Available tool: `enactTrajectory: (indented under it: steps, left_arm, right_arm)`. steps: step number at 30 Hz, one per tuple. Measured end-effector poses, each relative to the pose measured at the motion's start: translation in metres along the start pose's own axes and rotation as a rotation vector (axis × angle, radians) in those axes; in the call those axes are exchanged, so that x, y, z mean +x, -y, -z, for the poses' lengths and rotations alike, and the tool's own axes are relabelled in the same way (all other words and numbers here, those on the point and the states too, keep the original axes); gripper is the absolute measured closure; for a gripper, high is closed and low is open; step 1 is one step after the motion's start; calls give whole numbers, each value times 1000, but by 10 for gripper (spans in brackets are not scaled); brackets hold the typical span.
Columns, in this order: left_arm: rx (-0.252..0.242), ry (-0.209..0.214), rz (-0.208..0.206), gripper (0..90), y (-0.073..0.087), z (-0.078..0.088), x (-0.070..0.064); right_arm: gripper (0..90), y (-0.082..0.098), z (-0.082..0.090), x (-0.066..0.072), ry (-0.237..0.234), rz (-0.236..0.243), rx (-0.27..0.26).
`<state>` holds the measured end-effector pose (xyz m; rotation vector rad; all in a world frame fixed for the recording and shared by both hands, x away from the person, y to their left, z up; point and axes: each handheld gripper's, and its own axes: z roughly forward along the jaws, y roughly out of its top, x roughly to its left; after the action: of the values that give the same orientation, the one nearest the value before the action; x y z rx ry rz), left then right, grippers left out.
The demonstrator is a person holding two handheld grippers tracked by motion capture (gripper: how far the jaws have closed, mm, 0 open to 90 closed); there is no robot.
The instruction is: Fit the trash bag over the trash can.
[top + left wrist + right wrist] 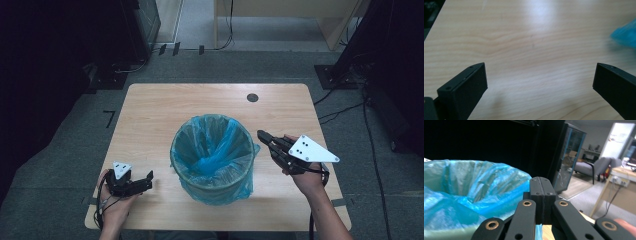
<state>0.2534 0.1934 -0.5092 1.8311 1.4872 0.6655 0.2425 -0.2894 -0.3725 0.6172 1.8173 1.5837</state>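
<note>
1. Bin: round waste bin [212, 172] lined with a thin blue plastic bag [215, 145], standing upright near the middle of the pale wooden counter [150, 115], a little towards the person's side. The bag's mouth is folded out over the rim and hangs down the outer wall in loose wrinkles.

2. Contents: nothing can be made out inside beyond the slack, crumpled liner.

3. Handling, judged: the bin looks light and likely to slide or tip if pushed at the top. The liner is soft, slippery film that stretches and tears easily; it would bunch up rather than hold a shape.

4. Where to take hold, judged: pinch the folded-over film at the rim, where it lies doubled against the stiff edge, or grip the rim itself through the bag. The loose skirt lower down would only pull away from the bin.

5. Left tongs [142, 182]: held low over the counter to the left of the bin, well apart from it, jaws spread wide with bare wood between them.

6. Right tongs [263, 136]: raised just beside the bin's right rim, pointing towards it, jaws pressed together with nothing between them; whether the tips touch the film cannot be told.
</note>
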Motion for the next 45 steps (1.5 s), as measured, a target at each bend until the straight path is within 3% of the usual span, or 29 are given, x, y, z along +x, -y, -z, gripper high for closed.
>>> enactTrajectory:
  steps: [2,5,8,11,13,20,23,25,28,35,38,45]
  left_arm:
    - [24,-11,-3,0,3,-2,5]
    - [44,1,-3,0,6,-5,9]
    - [79,10,-13,0,5,-8,8]
    - [83,7,-25,0,5,-9,6]
    - [92,-1,-42,0,5,-10,5]
    - [92,-1,-42,0,5,-10,5]
    - [92,-1,-41,0,5,-10,5]
    - [90,-3,-38,0,4,-11,5]
    - [89,-3,-38,0,4,-11,5]
    - [89,-3,-37,0,4,-11,5]
    - [88,-3,-37,0,4,-11,5]
    - [89,-3,-37,0,4,-11,5]
  right_arm:
    - [900,-7,-1,0,-44,16,-7]
    - [900,-18,-3,-1,-152,34,-60]
    - [900,-29,-8,3,-252,108,-74]
    - [900,-41,-18,7,-353,197,-41]
    - [900,-48,-24,11,-413,226,-28]
    - [900,-71,-51,33,-626,378,27]
    - [900,-77,-61,43,-690,440,68]
    - [900,-81,-69,50,-798,472,105]
    - [900,-86,-81,60,-883,531,182]
    - [900,-92,-107,75,-1012,605,344]
    - [900,-90,-117,82,-1034,648,406]
    - [900,-72,-137,96,-1064,737,492]
